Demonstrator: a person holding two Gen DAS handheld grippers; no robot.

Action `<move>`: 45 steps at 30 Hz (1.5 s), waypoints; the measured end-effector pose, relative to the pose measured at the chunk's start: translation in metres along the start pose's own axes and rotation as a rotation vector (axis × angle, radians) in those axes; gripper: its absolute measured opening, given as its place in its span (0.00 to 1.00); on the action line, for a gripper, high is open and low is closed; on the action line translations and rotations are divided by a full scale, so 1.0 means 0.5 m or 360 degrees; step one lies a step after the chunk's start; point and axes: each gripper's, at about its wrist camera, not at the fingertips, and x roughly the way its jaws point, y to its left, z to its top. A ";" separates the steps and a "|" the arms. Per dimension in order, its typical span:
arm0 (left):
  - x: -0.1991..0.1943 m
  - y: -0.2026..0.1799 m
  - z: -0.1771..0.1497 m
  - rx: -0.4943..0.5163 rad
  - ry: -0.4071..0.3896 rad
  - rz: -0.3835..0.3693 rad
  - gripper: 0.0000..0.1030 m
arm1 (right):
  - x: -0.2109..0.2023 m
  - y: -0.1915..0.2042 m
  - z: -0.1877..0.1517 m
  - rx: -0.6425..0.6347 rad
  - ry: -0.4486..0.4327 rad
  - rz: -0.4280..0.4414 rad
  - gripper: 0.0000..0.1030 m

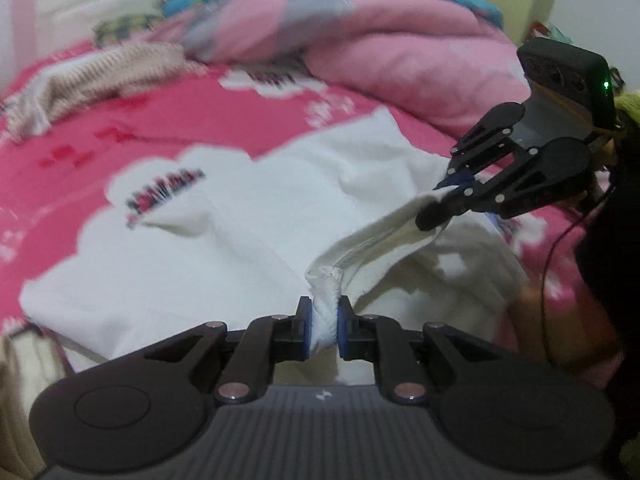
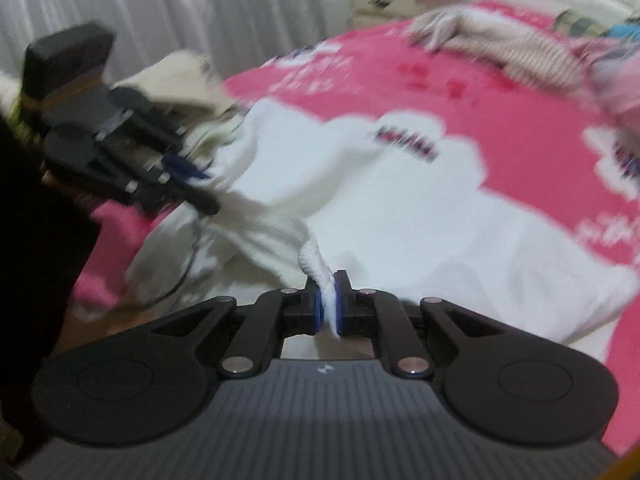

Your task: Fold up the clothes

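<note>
A white garment (image 1: 260,240) lies spread over the pink bed sheet (image 1: 200,120), with a dark printed patch near its far edge. My left gripper (image 1: 325,320) is shut on a bunched, twisted edge of it. A stretched band of white cloth runs from there to my right gripper (image 1: 438,206), which is shut on the same edge further right. In the right wrist view the right gripper (image 2: 329,306) pinches a thin fold of the white garment (image 2: 400,220). The left gripper (image 2: 196,192) holds the cloth at the left, blurred.
A bulky pink quilt (image 1: 400,52) is heaped at the back of the bed. A beige striped garment (image 2: 500,44) lies on the far side. A beige stack of clothes (image 2: 180,80) sits by the curtain (image 2: 160,8). A cream nightstand (image 2: 400,0) stands beyond the bed.
</note>
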 end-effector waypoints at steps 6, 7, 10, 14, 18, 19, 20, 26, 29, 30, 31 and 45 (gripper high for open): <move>0.013 -0.006 -0.026 0.0007 0.0172 -0.0122 0.12 | 0.012 0.034 -0.049 -0.0002 0.0136 0.0127 0.05; 0.012 -0.007 -0.030 0.0008 0.0191 -0.0144 0.12 | 0.013 0.035 -0.055 0.0004 0.0154 0.0138 0.05; 0.005 -0.010 -0.038 0.0020 0.0234 -0.0216 0.12 | 0.005 0.041 -0.066 0.0008 0.0176 0.0153 0.05; -0.001 -0.017 -0.043 0.0085 0.0273 -0.0249 0.12 | -0.016 0.046 -0.075 -0.0003 0.0197 0.0185 0.05; -0.006 -0.022 -0.050 0.0104 0.0303 -0.0283 0.12 | -0.026 0.048 -0.081 -0.0025 0.0228 0.0220 0.05; -0.007 -0.023 -0.052 0.0120 0.0308 -0.0287 0.12 | -0.027 0.049 -0.083 -0.0032 0.0238 0.0230 0.05; -0.006 -0.025 -0.053 0.0135 0.0314 -0.0288 0.12 | -0.025 0.048 -0.085 -0.0034 0.0249 0.0242 0.05; 0.038 -0.030 -0.081 0.0216 0.0531 -0.0312 0.20 | 0.038 0.051 -0.112 -0.0065 0.0524 0.0341 0.09; 0.027 -0.023 -0.089 0.0239 0.0593 -0.0295 0.25 | 0.063 0.050 -0.127 -0.0072 0.0659 0.0315 0.11; 0.015 -0.017 -0.088 0.0237 0.0591 -0.0293 0.25 | 0.056 0.044 -0.124 -0.0052 0.0656 0.0339 0.13; -0.001 -0.007 -0.085 0.0225 0.0586 -0.0292 0.26 | 0.046 0.037 -0.118 -0.0024 0.0649 0.0366 0.14; -0.090 0.091 -0.004 -0.0067 0.0286 -0.0140 0.33 | -0.062 -0.038 -0.035 0.0287 0.0350 0.0814 0.28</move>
